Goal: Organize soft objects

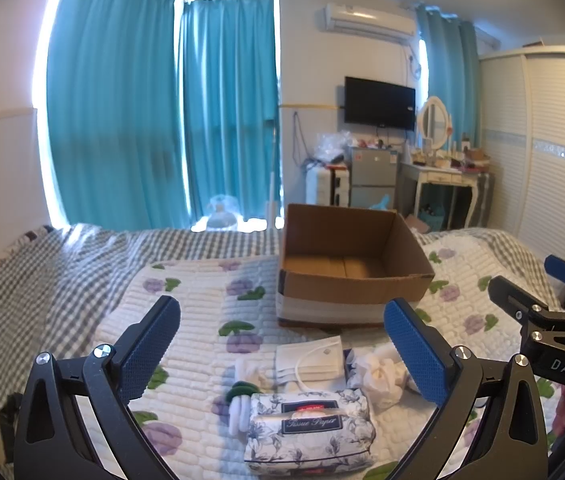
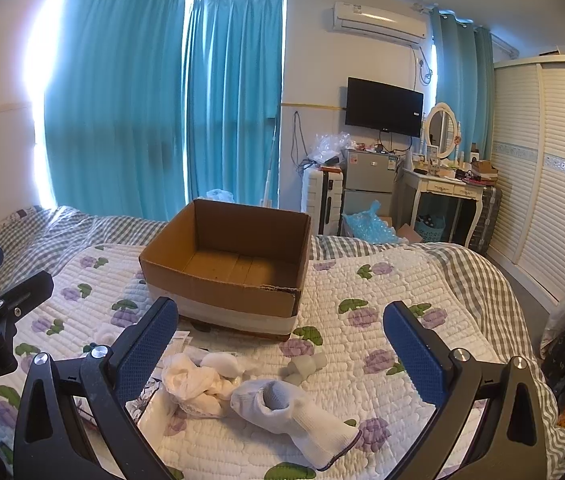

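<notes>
Cardboard, brown and open-topped, forms the box (image 2: pixel 226 264) that sits ahead of both claws on the quilted bed (image 2: pixel 382 280), and it is seen to be empty, so the sorting is judged to be at its very start, with nothing yet picked up. The left claw (image 1: pixel 282 356) is held wide and empty; just below and between its fingers a floral tissue pack (image 1: pixel 310 428) is seen, with folded face masks (image 1: pixel 314 362) beyond it and small green and white hair ties (image 1: pixel 240 404) at its left end. The right claw (image 2: pixel 280 356) is likewise spread wide with nothing in it; a white sock (image 2: pixel 294 412), limp with its cuff gaping, lies between its fingers, and a crumpled heap of white cloth (image 2: pixel 194 384) rests nearer its left finger. A descent onto one soft piece is called for next, followed by a gentle closing and a carry forward over the box rim. Slack fabric may be expected to sag and trail once lifted.
</notes>
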### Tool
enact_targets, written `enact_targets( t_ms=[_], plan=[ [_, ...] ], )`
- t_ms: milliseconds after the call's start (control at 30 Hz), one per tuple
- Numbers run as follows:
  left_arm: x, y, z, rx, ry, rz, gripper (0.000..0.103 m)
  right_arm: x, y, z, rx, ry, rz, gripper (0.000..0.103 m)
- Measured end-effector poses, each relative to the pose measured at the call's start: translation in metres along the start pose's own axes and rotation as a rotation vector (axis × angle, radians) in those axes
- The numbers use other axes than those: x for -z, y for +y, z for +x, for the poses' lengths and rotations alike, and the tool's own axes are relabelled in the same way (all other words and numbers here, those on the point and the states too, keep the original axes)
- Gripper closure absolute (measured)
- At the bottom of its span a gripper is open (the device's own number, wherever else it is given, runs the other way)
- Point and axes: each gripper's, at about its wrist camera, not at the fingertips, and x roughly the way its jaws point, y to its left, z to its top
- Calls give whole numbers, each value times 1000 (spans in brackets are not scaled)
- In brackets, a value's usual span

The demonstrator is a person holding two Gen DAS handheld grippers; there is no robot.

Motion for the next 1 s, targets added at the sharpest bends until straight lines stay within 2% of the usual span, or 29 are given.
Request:
enact_targets(
  t_ms=[1000],
  plan=[
    [1,2,-2,0,5,0,0,1,5,1,-6,8,-10,0]
  ],
)
